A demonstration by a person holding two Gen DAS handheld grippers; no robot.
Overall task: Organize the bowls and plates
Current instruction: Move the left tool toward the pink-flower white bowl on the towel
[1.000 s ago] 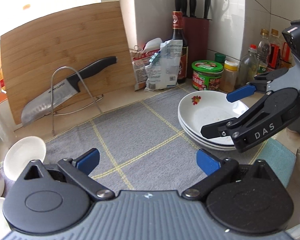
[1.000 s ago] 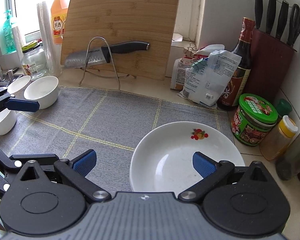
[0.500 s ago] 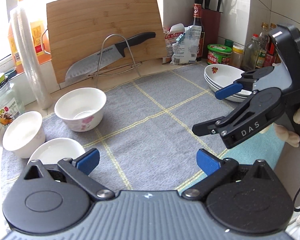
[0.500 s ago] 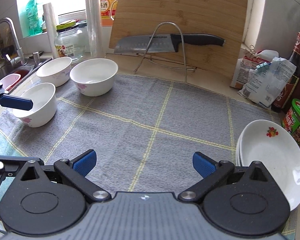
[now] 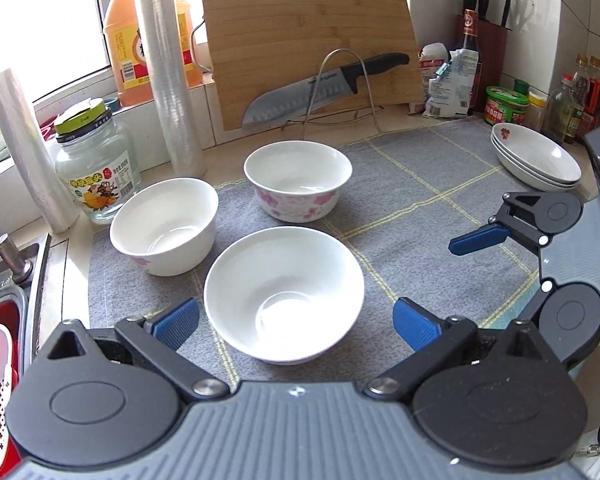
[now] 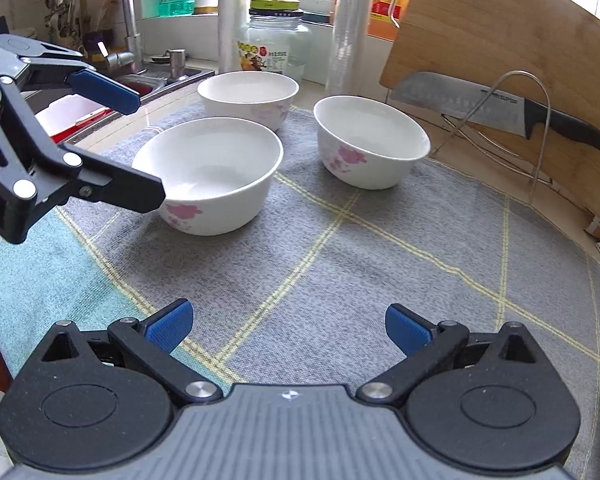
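We find both tongs, left and right, spread and empty; bowl-stacking pending: next, pinch nearest bowl, lower centre.

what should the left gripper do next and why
Probably ease the left gripper forward and down to take the nearest bowl by its rim: its jaws are open and empty, the bowl sits between them, and three bowls stand unstacked on the mat.

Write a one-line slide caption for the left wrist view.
Open left gripper hovers by the nearest of three white bowls on a grey mat; plates stacked far right.
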